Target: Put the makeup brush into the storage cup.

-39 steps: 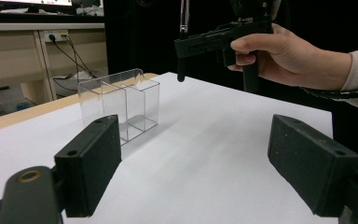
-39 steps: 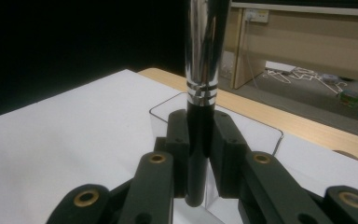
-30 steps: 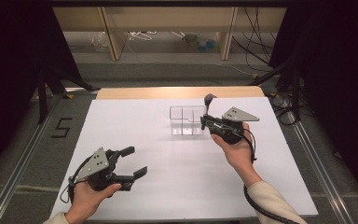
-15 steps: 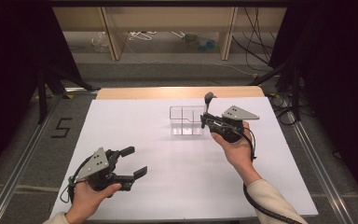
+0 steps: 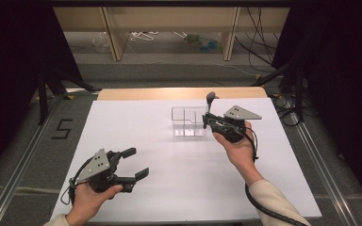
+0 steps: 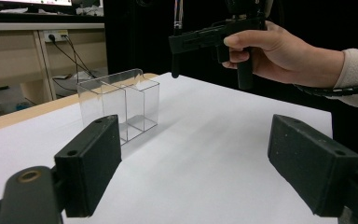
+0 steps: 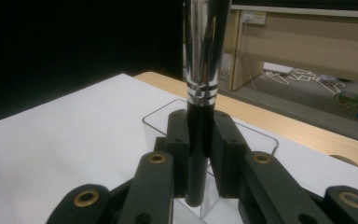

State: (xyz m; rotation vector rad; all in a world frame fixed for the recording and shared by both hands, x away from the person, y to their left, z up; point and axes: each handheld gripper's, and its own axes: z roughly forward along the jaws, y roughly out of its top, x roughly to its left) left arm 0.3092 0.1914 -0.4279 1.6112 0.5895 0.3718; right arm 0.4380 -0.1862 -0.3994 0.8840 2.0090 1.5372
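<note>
Brush point(image 7: 204, 70) clamped upright in right tool point(image 7: 199, 140), held above clear organizer point(image 5: 188, 121), not yet dropped in; left tool point(image 5: 131, 165) wide, empty, resting on surface point(image 5: 169, 179).

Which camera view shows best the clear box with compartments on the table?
The left gripper view shows the clear box best: near, from the side, with its walls and inner divider plain. The high view shows it small, from above, beside the right gripper. In the right gripper view, only its rim appears behind the brush handle.
</note>
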